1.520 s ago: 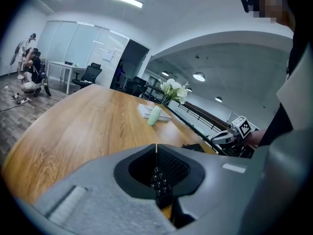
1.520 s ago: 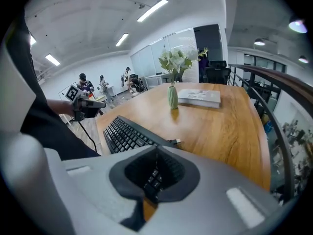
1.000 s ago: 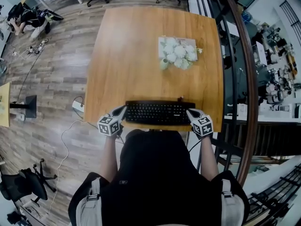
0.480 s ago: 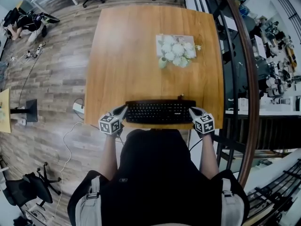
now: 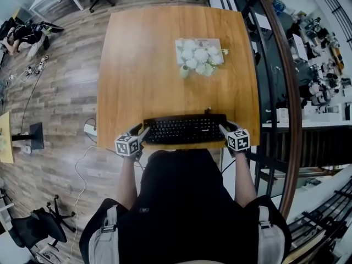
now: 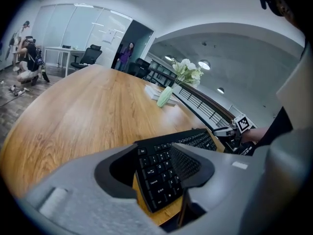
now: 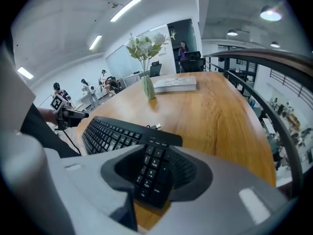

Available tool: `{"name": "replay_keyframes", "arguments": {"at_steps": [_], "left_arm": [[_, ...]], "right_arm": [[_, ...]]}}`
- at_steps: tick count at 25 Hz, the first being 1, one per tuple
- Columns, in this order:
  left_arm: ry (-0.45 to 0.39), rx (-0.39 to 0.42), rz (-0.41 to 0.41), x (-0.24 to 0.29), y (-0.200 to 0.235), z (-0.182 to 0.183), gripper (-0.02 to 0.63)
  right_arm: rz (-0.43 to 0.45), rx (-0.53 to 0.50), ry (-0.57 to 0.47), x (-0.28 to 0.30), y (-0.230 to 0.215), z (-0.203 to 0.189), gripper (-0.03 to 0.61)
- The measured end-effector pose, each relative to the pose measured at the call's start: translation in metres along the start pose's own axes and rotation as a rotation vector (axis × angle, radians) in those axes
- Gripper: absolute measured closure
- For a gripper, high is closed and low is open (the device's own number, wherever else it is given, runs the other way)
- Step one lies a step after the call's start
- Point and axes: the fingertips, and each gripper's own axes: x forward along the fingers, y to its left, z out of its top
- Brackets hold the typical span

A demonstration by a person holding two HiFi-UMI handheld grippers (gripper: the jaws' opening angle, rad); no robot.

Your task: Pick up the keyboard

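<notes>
Keyboard (image 5: 184, 130) parked flat at the 6 o'clock edge of the table (image 5: 143, 65)
Its 9 o'clock end is straddled by the left gripper (image 5: 138, 131) and its 3 o'clock end by the right gripper (image 5: 224, 129); both pairs of jaws have just been opened, so nothing's clamped.

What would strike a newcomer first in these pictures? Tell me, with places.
A black rectangular keyboard lies along the near edge of the square wooden table, right in front of the person. The left gripper and right gripper flank its two ends; their jaws have just been opening, with a keyboard end between each pair. Toward the far right stands a pale green vase of white flowers.
</notes>
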Motion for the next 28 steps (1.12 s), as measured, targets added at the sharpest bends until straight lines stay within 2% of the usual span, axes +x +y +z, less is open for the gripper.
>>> {"name": "replay_keyframes", "arguments": {"at_steps": [4, 11, 16, 20, 24, 28], "left_arm": [[0.018, -0.008, 0.009, 0.004, 0.002, -0.009, 0.359], [0.093, -0.031, -0.004, 0.014, 0.005, -0.038, 0.328], [0.107, -0.047, -0.031, 0.019, 0.007, -0.046, 0.324], [0.145, -0.031, -0.055, 0.031, 0.004, -0.053, 0.324], [0.147, -0.032, -0.051, 0.032, 0.002, -0.057, 0.324], [0.149, -0.011, -0.026, 0.032, 0.005, -0.058, 0.325]], "right_arm": [[-0.024, 0.014, 0.009, 0.005, -0.009, -0.007, 0.339], [0.004, 0.094, 0.031, 0.01, -0.021, -0.023, 0.268], [0.058, 0.148, 0.034, 0.017, -0.018, -0.027, 0.262], [0.082, 0.175, 0.042, 0.024, -0.017, -0.033, 0.262], [0.103, 0.237, 0.014, 0.023, -0.015, -0.036, 0.262], [0.138, 0.225, 0.034, 0.028, -0.007, -0.039, 0.262]]}}
